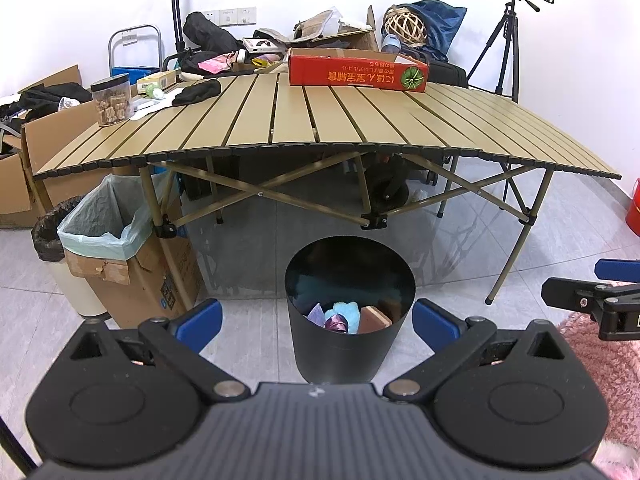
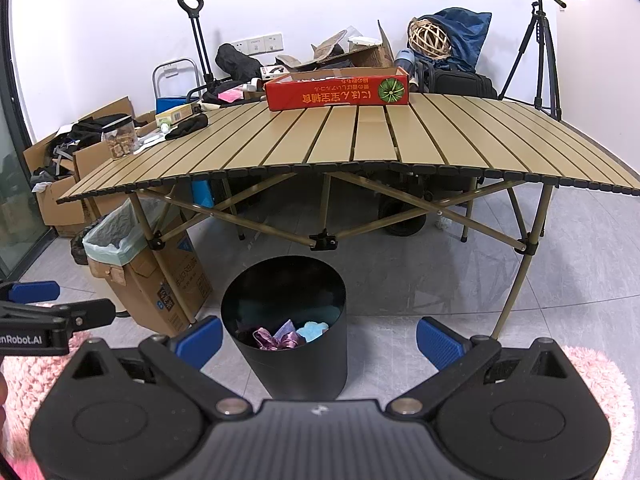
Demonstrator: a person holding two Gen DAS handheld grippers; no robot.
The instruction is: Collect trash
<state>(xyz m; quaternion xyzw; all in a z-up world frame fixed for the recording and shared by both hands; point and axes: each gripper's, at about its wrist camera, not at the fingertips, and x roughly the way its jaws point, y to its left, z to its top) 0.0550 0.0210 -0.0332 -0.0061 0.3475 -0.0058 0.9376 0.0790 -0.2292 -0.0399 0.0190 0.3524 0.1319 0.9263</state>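
Observation:
A black round bin [image 1: 347,350] [image 2: 316,364] stands on the tiled floor in front of the slatted table. Inside it lie crumpled scraps: purple wrappers [image 2: 276,338] [image 1: 335,323], a light blue piece [image 1: 347,311] [image 2: 313,330] and a brown block [image 1: 374,319]. My left gripper [image 1: 317,322] hangs open just above and before the bin, nothing between its blue pads. My right gripper [image 2: 319,340] is open too, empty, with the bin between its fingers in view. Each gripper shows at the side of the other's view: the right gripper [image 1: 592,300] and the left gripper [image 2: 60,312].
A tan slatted folding table [image 1: 360,120] [image 2: 400,140] carries a red carton [image 1: 356,70] [image 2: 338,90], a jar of snacks [image 1: 112,100], a black cloth [image 1: 198,92]. A lined cardboard box [image 1: 120,248] and boxes stand left. Tripod [image 1: 506,40] at right; pink rug [image 1: 600,360] under me.

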